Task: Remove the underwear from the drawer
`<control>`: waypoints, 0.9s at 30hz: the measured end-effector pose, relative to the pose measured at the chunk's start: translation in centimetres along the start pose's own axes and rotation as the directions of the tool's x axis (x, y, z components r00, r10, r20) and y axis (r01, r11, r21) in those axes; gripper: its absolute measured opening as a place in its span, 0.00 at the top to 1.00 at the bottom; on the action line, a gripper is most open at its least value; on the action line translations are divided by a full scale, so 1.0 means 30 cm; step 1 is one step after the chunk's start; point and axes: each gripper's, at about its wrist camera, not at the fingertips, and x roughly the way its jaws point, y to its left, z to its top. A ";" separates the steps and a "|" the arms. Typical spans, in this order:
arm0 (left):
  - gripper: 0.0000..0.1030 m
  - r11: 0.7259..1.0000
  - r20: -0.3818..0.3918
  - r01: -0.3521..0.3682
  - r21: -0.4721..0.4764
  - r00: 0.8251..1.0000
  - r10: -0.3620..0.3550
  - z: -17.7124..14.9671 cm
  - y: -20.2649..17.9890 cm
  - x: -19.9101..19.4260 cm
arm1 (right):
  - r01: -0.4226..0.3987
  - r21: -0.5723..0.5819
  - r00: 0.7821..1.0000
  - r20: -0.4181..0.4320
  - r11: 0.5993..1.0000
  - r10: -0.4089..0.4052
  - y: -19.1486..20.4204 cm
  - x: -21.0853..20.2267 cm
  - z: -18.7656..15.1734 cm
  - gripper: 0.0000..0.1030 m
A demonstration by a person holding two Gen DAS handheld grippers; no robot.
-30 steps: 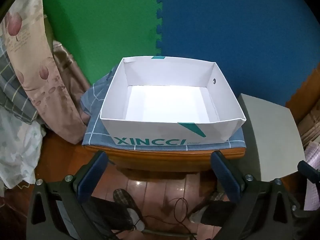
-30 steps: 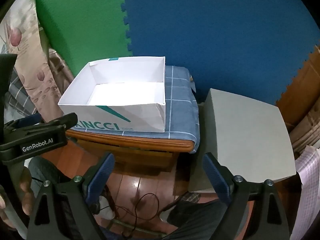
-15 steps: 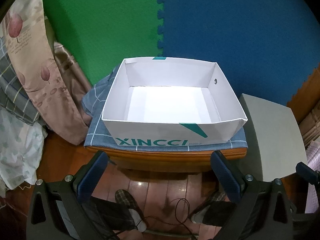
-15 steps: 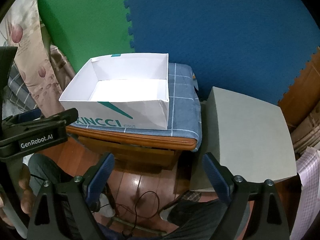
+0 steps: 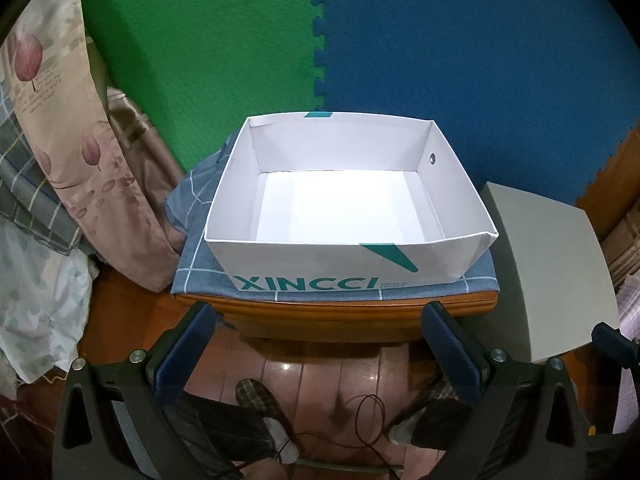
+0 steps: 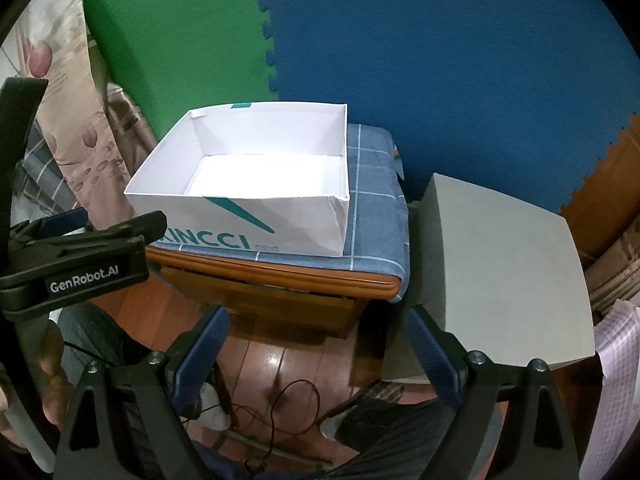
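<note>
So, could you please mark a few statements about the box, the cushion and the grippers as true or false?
1. The white cardboard box printed XINCCI looks empty inside. True.
2. The box sits on a red striped towel. False: it rests on a blue checked cushion.
3. The left gripper holds nothing. True.
4. The right gripper is clamped on the box. False: it is open, short of the box.
5. A grey panel stands left of the box. False: right.

White box with teal lettering and stripe; blue cloth with a white grid; foam wall mats green and blue (interlocking edges); grey cabinet; reddish-brown floor.
</note>
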 end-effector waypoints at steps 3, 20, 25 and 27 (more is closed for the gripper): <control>0.01 1.000 -0.001 -0.005 0.007 1.000 0.005 -0.002 -0.002 -0.001 | -0.002 -0.002 1.000 -0.001 1.000 0.002 0.002 0.000 -0.001 0.11; 0.01 1.000 -0.007 -0.002 0.014 1.000 0.002 -0.008 -0.007 0.006 | -0.011 -0.012 1.000 -0.021 1.000 0.010 0.010 0.022 -0.007 0.11; 0.01 1.000 -0.008 0.000 0.017 1.000 0.000 -0.012 -0.008 0.008 | -0.005 -0.013 1.000 -0.024 1.000 0.005 0.011 0.024 -0.008 0.11; 0.01 1.000 -0.008 0.000 0.018 1.000 0.000 -0.016 -0.009 0.009 | -0.006 -0.013 1.000 -0.025 1.000 0.005 0.012 0.024 -0.009 0.11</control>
